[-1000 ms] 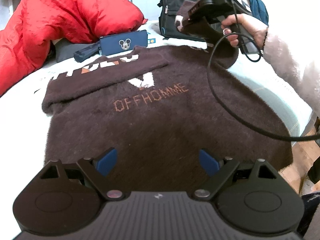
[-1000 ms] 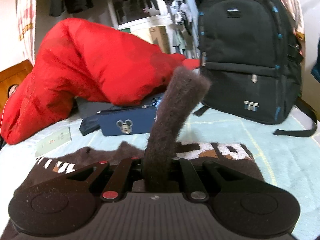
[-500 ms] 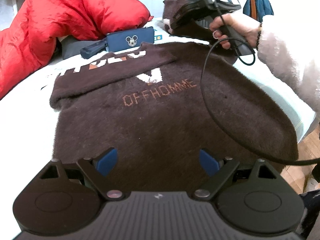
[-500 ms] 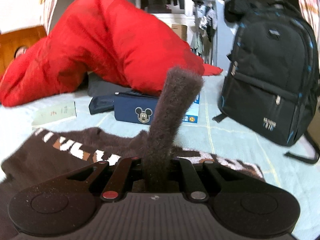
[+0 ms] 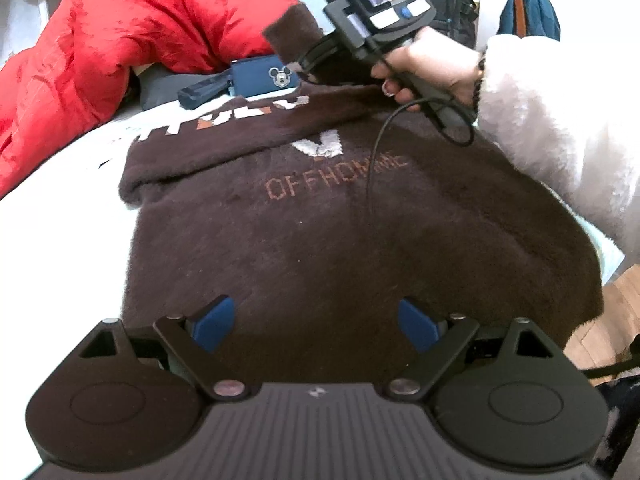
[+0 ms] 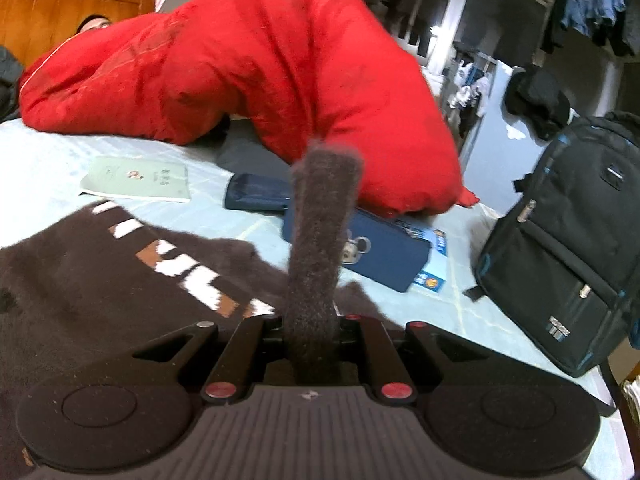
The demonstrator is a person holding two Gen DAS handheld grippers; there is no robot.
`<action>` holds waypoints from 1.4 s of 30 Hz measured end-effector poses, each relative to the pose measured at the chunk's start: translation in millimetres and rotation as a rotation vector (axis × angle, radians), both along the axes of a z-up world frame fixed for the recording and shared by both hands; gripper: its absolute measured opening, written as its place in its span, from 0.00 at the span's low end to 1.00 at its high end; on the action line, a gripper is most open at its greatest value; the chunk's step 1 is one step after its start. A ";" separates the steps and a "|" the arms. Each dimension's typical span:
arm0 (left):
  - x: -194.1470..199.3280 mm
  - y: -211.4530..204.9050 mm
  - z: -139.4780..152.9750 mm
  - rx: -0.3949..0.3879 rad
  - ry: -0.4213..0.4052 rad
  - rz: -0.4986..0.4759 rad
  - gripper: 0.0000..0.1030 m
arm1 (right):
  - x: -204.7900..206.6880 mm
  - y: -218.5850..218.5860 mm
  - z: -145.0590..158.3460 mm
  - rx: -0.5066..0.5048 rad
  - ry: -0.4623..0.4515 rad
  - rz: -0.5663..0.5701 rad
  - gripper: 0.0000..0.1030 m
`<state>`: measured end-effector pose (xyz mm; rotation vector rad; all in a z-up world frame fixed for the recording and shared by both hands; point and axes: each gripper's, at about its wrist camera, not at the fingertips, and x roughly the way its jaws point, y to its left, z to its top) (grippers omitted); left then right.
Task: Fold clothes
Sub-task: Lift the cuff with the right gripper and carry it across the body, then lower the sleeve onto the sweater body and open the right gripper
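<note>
Brown sweater [image 5: 320,232] flat on bed [image 6: 52,168], one sleeve folded across chest. Right gripper [image 6: 312,320] jaws pressed on other sleeve's cuff [image 6: 324,216], lifted upright. Left gripper [image 5: 316,320] jaws spread wide above hem, holding nothing.

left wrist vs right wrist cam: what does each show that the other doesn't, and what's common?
Left wrist only: the left gripper, open above the sweater's hem, the OFFHOMME lettering, and the person's hand holding the right gripper's handle.

Right wrist only: the right gripper shut on the sleeve cuff, a green booklet, and most of the black backpack.

Both: the brown sweater, red duvet, and the navy Mickey pouch.
</note>
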<state>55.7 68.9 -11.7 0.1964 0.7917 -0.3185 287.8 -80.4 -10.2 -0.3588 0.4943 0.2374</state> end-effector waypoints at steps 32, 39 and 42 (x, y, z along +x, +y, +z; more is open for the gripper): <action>-4.3 6.3 3.2 -0.018 -0.009 0.013 0.87 | 20.6 59.2 -46.6 -0.093 0.092 0.092 0.21; -5.5 5.4 4.5 -0.018 -0.011 0.002 0.87 | 9.4 57.4 -47.6 -0.104 0.124 0.136 0.38; -5.4 4.4 4.7 -0.023 -0.013 -0.005 0.87 | -2.6 53.6 -46.0 -0.128 0.115 0.157 0.46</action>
